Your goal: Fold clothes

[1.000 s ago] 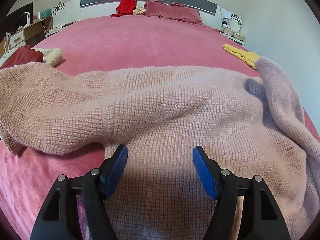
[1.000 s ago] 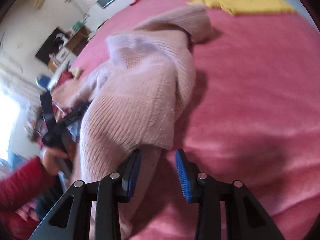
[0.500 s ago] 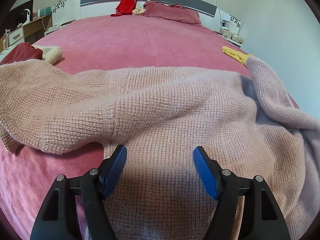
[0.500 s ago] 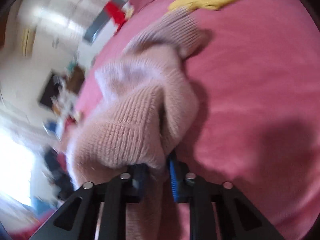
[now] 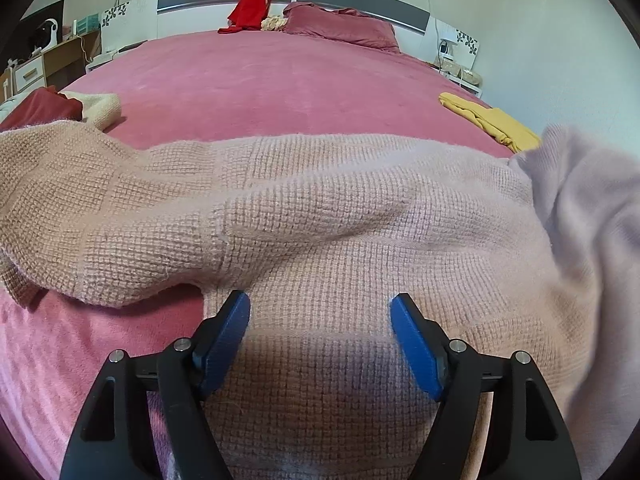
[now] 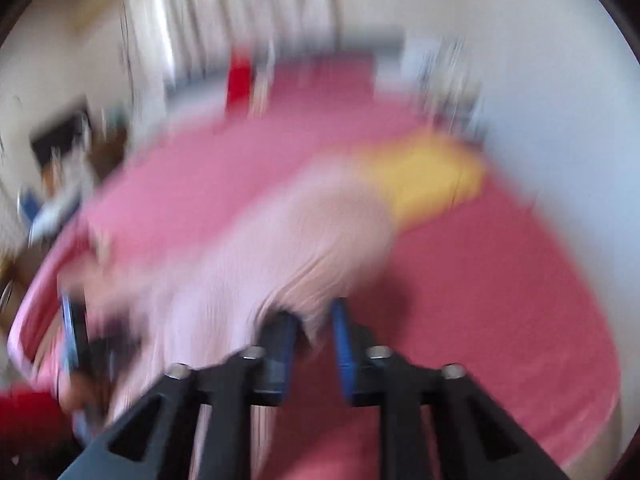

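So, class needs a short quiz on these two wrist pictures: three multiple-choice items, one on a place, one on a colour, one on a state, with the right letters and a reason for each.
1. Where does the yellow garment lie on the bed?
A. By the right edge
B. On the pillow
C. Under the left tongs

2. What colour is the cloth draped over the headboard?
A. Green
B. Red
C. White

3. How do the left tongs stand over the pink sweater?
A. Shut on a sleeve
B. Open, gripping nothing
C. Out of view

Answers: 1 A, the garment sits at the bed's right side beyond the sweater. 2 B, the red cloth hangs at the headboard's middle. 3 B, the blue pads are wide apart above the knit. The right tongs, though blurred, pinch sweater fabric.
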Demonstrator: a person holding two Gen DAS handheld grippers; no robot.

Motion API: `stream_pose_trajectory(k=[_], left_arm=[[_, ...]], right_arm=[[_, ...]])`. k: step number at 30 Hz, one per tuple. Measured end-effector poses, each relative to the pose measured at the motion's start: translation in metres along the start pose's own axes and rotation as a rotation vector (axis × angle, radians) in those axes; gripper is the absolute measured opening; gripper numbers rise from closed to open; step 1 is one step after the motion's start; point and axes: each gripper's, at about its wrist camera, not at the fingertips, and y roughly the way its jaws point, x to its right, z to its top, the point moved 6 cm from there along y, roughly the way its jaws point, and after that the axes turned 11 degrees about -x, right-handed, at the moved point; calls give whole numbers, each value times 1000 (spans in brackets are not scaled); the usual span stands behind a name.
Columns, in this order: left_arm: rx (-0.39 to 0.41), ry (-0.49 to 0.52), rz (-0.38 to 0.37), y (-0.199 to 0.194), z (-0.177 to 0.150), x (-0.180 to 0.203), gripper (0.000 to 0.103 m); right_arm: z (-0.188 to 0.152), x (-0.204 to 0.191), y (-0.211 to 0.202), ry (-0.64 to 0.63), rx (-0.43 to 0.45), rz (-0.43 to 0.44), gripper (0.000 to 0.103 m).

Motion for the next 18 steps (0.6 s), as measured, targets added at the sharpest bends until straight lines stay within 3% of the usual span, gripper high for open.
stream_pose_trajectory(k=[2,4,7,10,14,15,18], left_arm=[[-2,5,1,2,2,3,75],[1,5,0,4,5,7,75],[0,9,8,2,2,5,75],[-1,12,14,6,7,10,75],[-3,16,21,12,14,17,76],[-3,17,23,13,16,19,76],[-4,16,23,18,21,23,76]], right_arm=[[-22,30,22,156,-71,94,22],[-31,63,24,332,-22,155,22],[-39,104,36,529,-18,145,26],[-21,114,61,596,-16,159,26],[19,87,91,473,-36,177,28],[30,61,102,378,-93,214,28],[23,-57,136,-79,-329,264,28]])
